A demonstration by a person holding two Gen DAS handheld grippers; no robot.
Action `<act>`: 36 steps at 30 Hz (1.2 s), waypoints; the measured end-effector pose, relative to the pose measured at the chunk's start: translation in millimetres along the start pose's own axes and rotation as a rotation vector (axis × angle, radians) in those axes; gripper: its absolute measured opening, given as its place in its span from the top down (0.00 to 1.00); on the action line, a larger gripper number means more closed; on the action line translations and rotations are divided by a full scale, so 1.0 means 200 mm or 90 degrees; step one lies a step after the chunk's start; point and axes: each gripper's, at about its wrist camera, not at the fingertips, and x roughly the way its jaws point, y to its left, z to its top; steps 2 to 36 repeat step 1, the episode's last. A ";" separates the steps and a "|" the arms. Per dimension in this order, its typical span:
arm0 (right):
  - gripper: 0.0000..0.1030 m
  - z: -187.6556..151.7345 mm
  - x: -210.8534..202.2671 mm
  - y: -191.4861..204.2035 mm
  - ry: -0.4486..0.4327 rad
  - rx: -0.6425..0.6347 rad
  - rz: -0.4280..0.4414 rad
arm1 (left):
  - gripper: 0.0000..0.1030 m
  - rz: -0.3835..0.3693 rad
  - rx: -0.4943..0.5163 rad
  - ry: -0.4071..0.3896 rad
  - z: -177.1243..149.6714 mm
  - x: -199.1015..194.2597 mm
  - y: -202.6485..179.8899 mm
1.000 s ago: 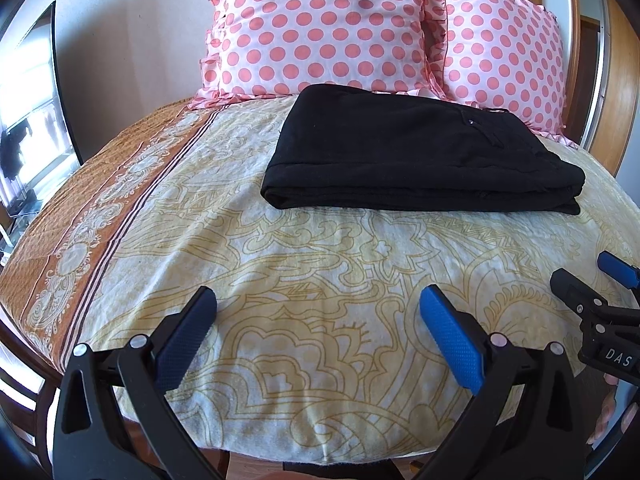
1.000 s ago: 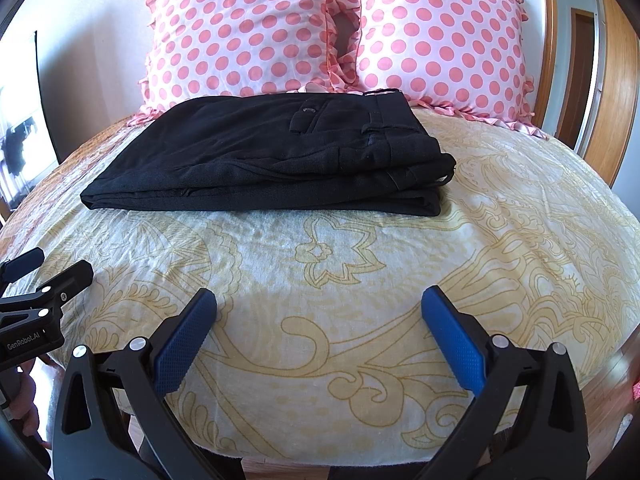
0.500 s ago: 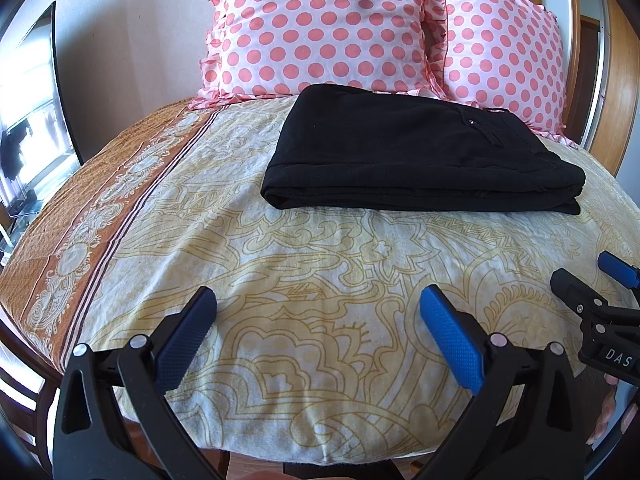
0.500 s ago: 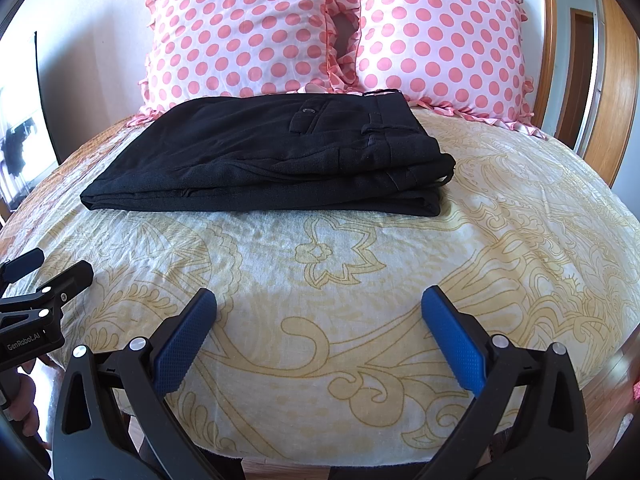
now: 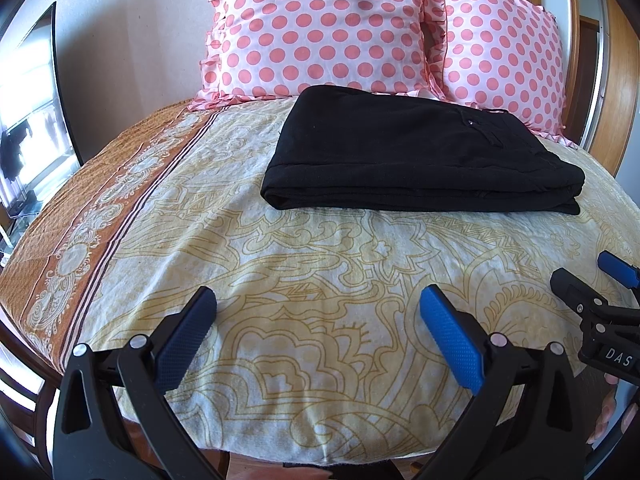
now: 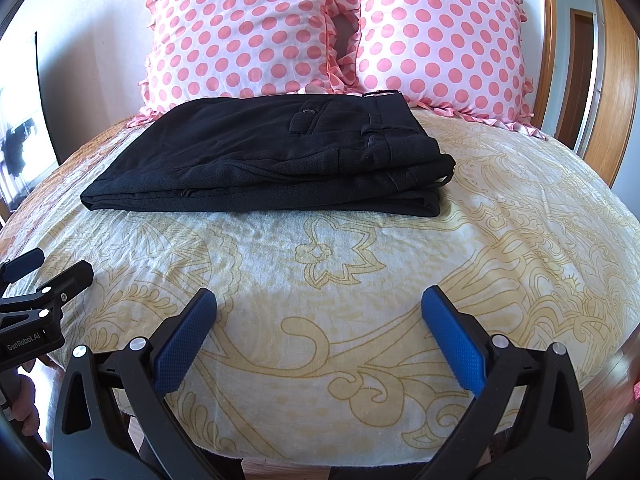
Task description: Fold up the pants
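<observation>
A bed (image 5: 320, 280) with a yellow patterned cover and two pink polka-dot pillows (image 6: 248, 28) holds black pants (image 6: 272, 160), already folded into a flat stack near the pillows, so little seems left. Left tongs (image 5: 318, 316) and right tongs (image 6: 319, 316) gape wide, empty, well short of them. Only the right view shows the waistband and pocket button.

A home bedroom: bed (image 5: 280, 280) with ruffled pillows (image 6: 248, 28).

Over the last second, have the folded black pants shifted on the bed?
No. The black pants lie in the same spot, their far edge right against the polka-dot pillows, as before.
</observation>
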 end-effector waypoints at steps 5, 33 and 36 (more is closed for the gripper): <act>0.01 0.00 0.00 0.00 0.000 0.000 0.000 | 0.02 0.000 0.000 0.000 0.00 0.00 0.00; 0.01 0.00 0.00 0.00 0.000 0.000 0.000 | 0.02 0.000 0.000 0.000 0.00 0.00 0.00; 0.01 0.00 0.00 0.00 0.000 0.000 0.000 | 0.02 0.000 0.000 0.000 0.00 0.00 0.00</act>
